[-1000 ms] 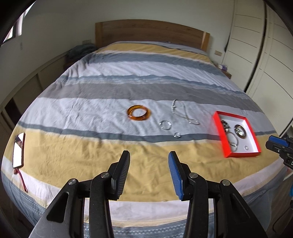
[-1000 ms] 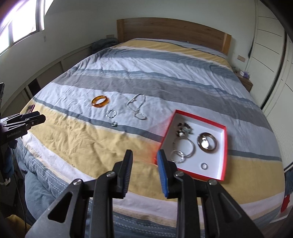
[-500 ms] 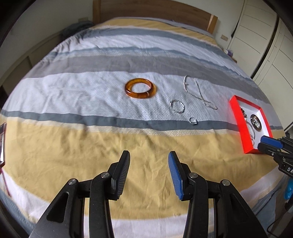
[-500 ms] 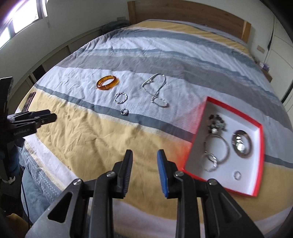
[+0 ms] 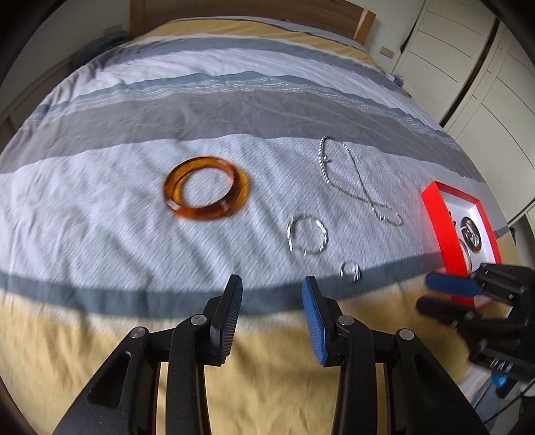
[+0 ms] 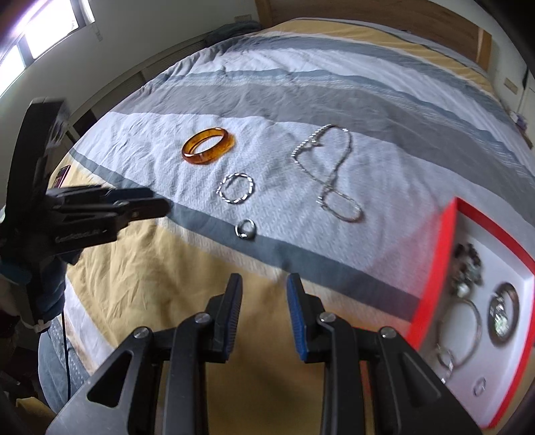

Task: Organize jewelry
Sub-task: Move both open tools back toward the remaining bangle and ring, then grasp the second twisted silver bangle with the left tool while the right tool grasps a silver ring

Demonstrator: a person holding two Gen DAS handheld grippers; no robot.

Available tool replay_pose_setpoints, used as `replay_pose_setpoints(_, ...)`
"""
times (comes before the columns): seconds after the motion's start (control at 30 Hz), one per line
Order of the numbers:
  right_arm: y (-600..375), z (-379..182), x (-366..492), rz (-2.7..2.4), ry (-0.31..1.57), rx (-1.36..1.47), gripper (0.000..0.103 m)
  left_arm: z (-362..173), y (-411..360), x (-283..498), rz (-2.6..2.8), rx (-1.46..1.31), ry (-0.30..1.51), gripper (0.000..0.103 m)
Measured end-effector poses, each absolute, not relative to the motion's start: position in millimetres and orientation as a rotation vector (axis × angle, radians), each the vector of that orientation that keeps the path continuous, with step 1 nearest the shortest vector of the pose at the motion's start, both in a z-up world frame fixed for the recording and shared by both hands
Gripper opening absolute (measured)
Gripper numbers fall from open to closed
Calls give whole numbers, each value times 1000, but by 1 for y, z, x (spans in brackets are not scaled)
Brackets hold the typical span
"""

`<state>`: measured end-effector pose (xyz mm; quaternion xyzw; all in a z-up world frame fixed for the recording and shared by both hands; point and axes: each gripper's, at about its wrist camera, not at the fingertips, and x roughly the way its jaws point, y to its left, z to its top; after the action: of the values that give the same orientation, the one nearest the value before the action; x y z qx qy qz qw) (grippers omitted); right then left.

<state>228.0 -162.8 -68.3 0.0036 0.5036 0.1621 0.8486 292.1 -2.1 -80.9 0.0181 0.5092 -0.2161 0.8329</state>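
Note:
An amber bangle (image 5: 206,188) (image 6: 208,145), a silver chain necklace (image 5: 359,182) (image 6: 329,174), a small silver bracelet (image 5: 307,233) (image 6: 235,188) and a silver ring (image 5: 350,269) (image 6: 245,229) lie loose on the striped bed cover. A red tray with a white inside (image 5: 444,227) (image 6: 431,284) holds several jewelry pieces at the right. My left gripper (image 5: 271,291) is open and empty, short of the bangle and bracelet. My right gripper (image 6: 264,287) is open and empty, just short of the ring; it also shows in the left wrist view (image 5: 441,294).
The bed has a wooden headboard (image 5: 334,16) at the far end. White wardrobe doors (image 5: 485,67) stand to the right. A dark phone (image 6: 62,174) lies at the bed's left edge. The left gripper's body (image 6: 100,214) fills the left of the right wrist view.
Both grippers have moved forward and lower toward the loose jewelry, which now looks larger. The right gripper has shifted left, away from the tray. Both stay open.

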Motion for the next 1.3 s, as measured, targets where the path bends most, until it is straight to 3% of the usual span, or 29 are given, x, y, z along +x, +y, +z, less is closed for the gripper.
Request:
replay_pose_setpoints(0.13, -156, -78, 239, 363, 1073, 8, 26, -89, -11, 310, -494, 45, 1092, 33)
replay_pose_setpoints(0.5, -143, -102, 264, 401, 1095, 8, 26, -116, -34, 335, -584, 117, 1134, 10)
replay_pose_setpoints(0.67, -136, -106, 272, 417, 1094, 6, 26, -118, -30, 334, -590, 132, 1120, 5)
replay_pose_setpoints(1.0, -125, -114, 284, 414, 1091, -16, 26, -120, -26, 333, -581, 131, 1123, 4)
replay_pose_setpoints(1.1, -125, -116, 285, 407, 1093, -18, 23, -121, -27, 337, -569, 105, 1134, 5)
replay_pose_setpoints(1.13, -126, -116, 285, 406, 1094, -17, 18, -121, -27, 338, -566, 93, 1139, 5)
replay_pose_setpoints(1.3, -133, -114, 282, 415, 1093, 8, 17, -123, -35, 345, -556, 80, 1153, 11)
